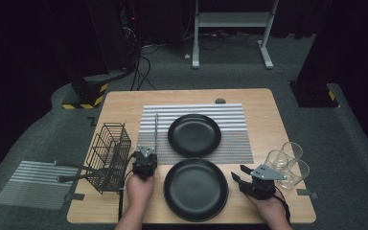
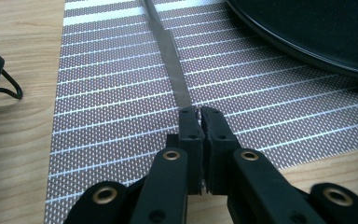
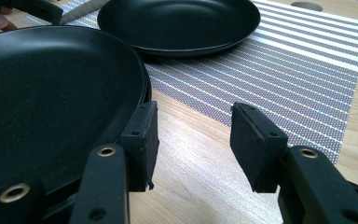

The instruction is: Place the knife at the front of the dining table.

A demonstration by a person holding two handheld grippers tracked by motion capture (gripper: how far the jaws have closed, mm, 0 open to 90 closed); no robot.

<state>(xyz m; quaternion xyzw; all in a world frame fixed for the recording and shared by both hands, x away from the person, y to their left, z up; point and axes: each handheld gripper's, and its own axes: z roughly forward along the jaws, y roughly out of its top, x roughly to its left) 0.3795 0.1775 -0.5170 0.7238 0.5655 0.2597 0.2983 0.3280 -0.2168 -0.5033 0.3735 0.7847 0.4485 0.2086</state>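
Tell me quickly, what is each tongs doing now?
Left tongs: closed on the end of the knife.
Right tongs: open, holding nothing, beside the near black plate.

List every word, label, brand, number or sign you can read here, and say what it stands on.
None can be read: the two black plates, striped placemat, wire basket, glasses, knife and both grippers show no print.
The yellow-and-black hazard stripes on the floor stands are a marking without words.

Dark recording studio: black curtains point(image 1: 24, 43), floor cables point(image 1: 141, 72).
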